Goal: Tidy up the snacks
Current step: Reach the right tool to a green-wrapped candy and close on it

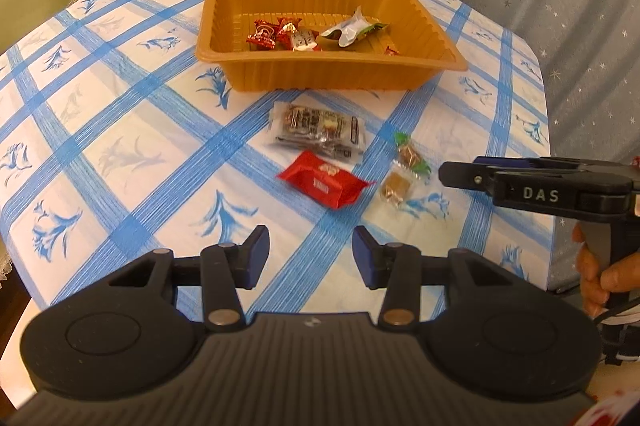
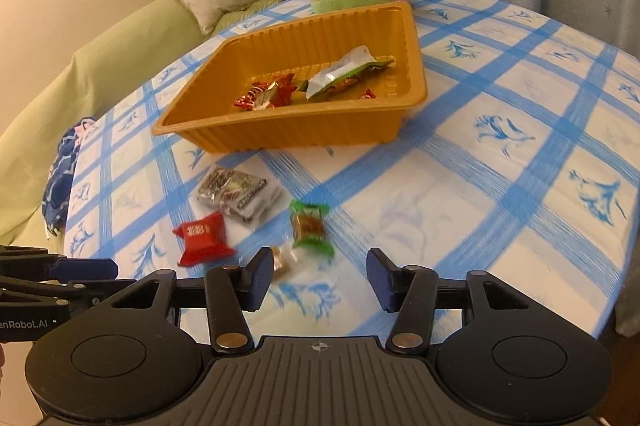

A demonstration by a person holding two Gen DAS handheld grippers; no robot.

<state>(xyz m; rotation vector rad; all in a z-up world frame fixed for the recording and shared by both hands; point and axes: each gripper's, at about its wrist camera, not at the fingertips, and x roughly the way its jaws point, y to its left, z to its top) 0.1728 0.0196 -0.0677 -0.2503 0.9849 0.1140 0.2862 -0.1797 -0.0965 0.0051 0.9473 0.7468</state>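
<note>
Snacks lie loose just ahead of my claws: red packet [image 1: 326, 182], dark pouch [image 1: 318, 131], two small candies [image 1: 402, 170]. Beyond them sits the orange tray [image 1: 224, 22]. My left gripper [image 1: 311, 254] and right gripper [image 2: 320, 276] are both spread, empty, touching nothing.

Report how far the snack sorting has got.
Done: several wrapped snacks, red candies and a green-edged pouch, lie in the orange tray. In hand: nothing; left gripper and right gripper have empty, open jaws. Left on the tablecloth: clear dark packet, red packet, green-wrapped candy, small clear-wrapped candy.
</note>
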